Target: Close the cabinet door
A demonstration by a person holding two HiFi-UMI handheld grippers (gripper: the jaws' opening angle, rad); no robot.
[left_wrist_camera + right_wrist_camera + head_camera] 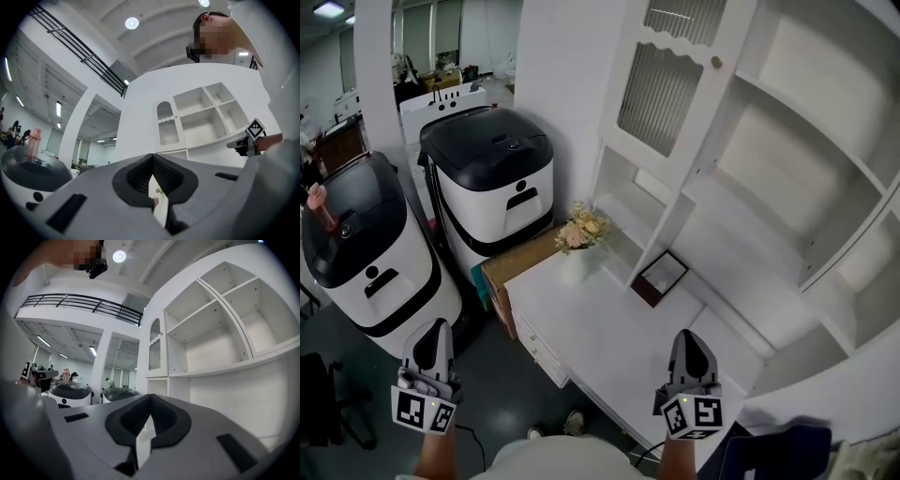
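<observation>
Left gripper [437, 326] pointing forward, jaws pressed together, nothing between them, right gripper [688, 336] alongside, well apart, jaws together too, empty.

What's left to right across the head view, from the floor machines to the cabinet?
Left black-topped white machine → second black-topped white machine → flower vase → picture frame → open white shelves.

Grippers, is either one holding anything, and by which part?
Nothing is held. The left gripper and right gripper are both shut and empty; neither touches the open cabinet door.
</observation>
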